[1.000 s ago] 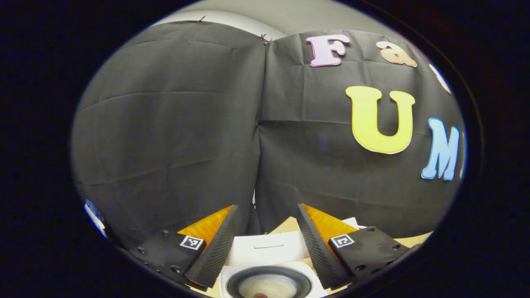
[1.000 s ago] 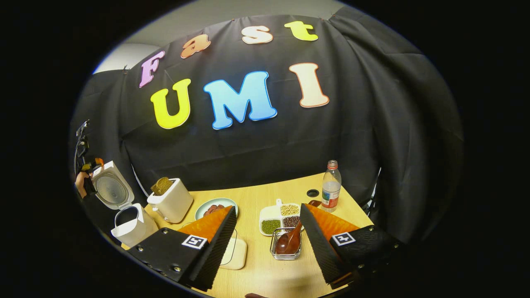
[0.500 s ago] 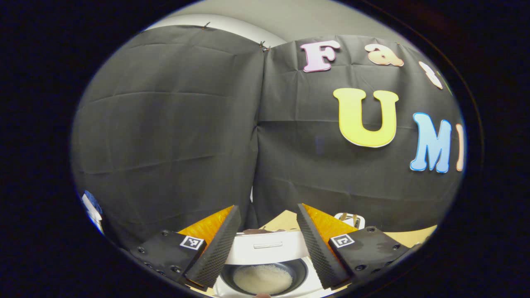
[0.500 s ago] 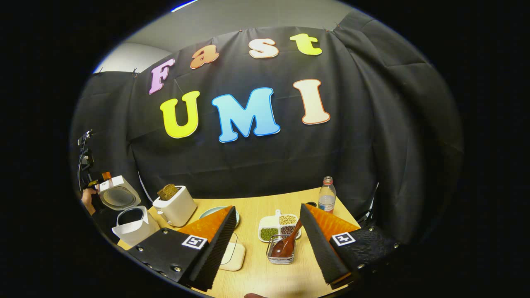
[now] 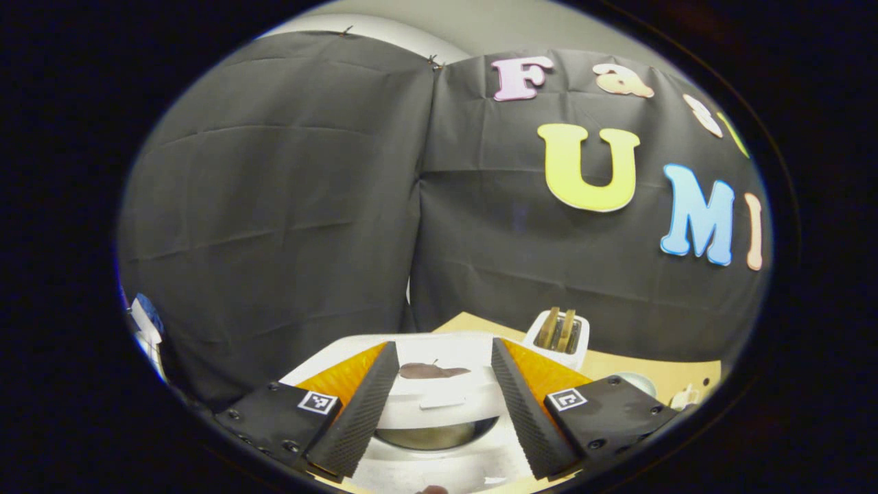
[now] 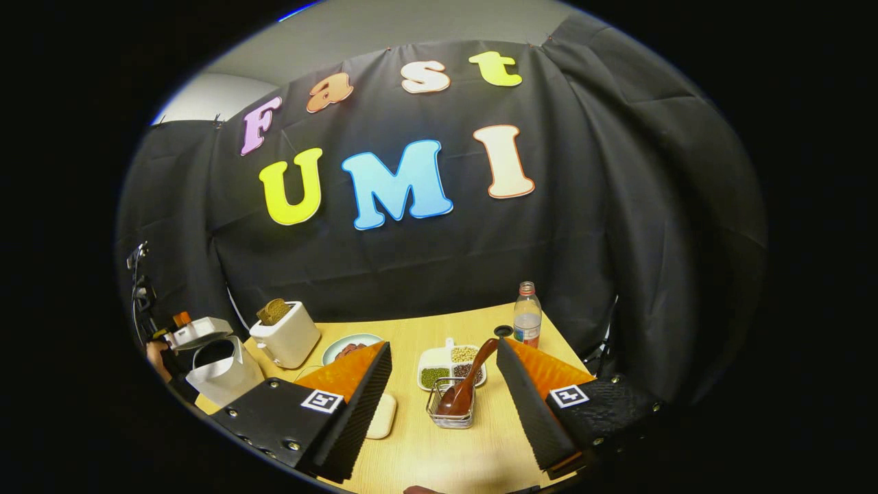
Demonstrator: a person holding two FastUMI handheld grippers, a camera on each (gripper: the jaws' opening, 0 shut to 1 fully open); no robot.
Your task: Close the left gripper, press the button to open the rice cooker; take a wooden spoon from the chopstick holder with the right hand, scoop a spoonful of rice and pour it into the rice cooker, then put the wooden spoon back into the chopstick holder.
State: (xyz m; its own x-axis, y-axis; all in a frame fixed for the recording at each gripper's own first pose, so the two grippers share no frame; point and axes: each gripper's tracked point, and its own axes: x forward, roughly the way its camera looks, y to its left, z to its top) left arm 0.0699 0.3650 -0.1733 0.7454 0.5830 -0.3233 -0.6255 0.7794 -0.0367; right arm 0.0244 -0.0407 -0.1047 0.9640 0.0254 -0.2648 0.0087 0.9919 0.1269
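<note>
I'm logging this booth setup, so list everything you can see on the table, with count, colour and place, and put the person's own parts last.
rice cooker: one, white, far left table edge, lid partly lowered
toaster: one, white, right of the cooker, bread in its slots
plate: one, pale green, right of the toaster, holds something brown
divided dish: one, white, table middle, green, tan and dark grains
wire holder: one, metal, in front of the dish
wooden spoon: one, dark brown, standing in the holder
bottle: one, clear, back right
flat pad: one, cream, beside the holder
table: one, light wood
hand: one, behind the cooker
left gripper: open, over the cooker
right gripper: open, holds nothing
</note>
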